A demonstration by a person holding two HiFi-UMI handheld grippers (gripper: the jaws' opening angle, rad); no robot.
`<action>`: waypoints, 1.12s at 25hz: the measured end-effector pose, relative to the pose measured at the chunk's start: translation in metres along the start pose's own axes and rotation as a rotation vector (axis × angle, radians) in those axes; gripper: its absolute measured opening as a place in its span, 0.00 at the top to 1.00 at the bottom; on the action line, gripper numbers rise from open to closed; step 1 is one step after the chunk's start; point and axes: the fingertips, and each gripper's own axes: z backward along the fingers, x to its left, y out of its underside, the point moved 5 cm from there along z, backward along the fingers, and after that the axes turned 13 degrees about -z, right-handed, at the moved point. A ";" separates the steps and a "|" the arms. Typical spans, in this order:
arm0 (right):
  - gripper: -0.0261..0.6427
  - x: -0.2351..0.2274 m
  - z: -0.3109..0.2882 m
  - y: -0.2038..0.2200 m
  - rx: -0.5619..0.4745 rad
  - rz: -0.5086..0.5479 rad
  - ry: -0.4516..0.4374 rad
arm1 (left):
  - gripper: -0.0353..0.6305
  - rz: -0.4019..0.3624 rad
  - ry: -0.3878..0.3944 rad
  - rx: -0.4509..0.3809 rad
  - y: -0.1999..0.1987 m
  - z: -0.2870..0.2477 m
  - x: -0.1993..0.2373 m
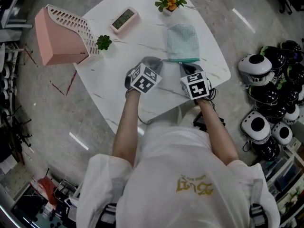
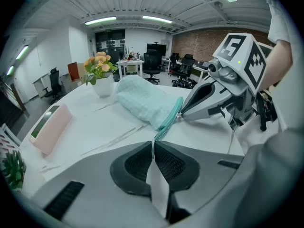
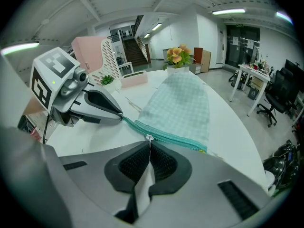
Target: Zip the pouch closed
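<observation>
Two grips on one zipper. Pinches the loose tail of the teal zipper [image 2: 167, 123] in the left gripper [image 2: 153, 142], jaws drawn narrow with only the thin tape between the pads. Pinches the small white zipper pull [image 3: 149, 138] in the right gripper [image 3: 149, 144], jaws pressed tight on it. Almost nose to nose along the zipper line: left tips at its left end, right tips just beside, part-way along.

Flat near the right corner of the white marble-veined table [image 1: 109, 70]: the pale mint checked fabric pouch [image 1: 183, 39], zipper edge turned to the near side, body stretching away toward the far edge. Cannot tell how much of the zipper is closed.

Just past the pouch's far end, near the far edge: orange and yellow flowers in a small white pot [image 1: 169, 0]. Left of those, apart from the pouch: a flat pink digital clock [image 1: 124, 19], face up. Further left, near the left corner: a tiny green potted plant [image 1: 103, 42], just beside a tall pink slotted plastic rack [image 1: 61, 34]. All well clear of both grippers.

Seen from the head, hides both sets of jaws under the black-and-white marker cubes, bare forearms running back to a white shirt [image 1: 190, 175]. On the floor beyond the right corner: a heap of rounded black-and-white shells [image 1: 259, 70].
</observation>
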 end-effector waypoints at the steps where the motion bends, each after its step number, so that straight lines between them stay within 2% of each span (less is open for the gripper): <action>1: 0.94 -0.004 0.000 0.000 -0.002 -0.006 0.006 | 0.88 0.005 -0.008 0.004 0.001 0.001 0.001; 10: 0.94 -0.022 0.007 0.002 -0.008 -0.034 0.021 | 0.88 0.052 -0.058 0.028 0.010 0.004 0.011; 17: 0.93 -0.026 0.012 0.002 -0.008 -0.040 0.018 | 0.88 0.061 -0.077 0.038 0.009 0.003 0.008; 20: 0.93 -0.035 0.016 0.004 -0.004 -0.065 0.035 | 0.88 0.057 -0.119 0.073 0.008 0.003 0.011; 25: 0.93 -0.043 0.020 0.004 -0.014 -0.112 0.045 | 0.88 0.115 -0.166 0.097 0.010 0.003 0.016; 28: 0.93 -0.041 0.017 0.006 -0.009 -0.124 0.037 | 0.88 0.046 -0.212 0.124 0.011 -0.001 0.014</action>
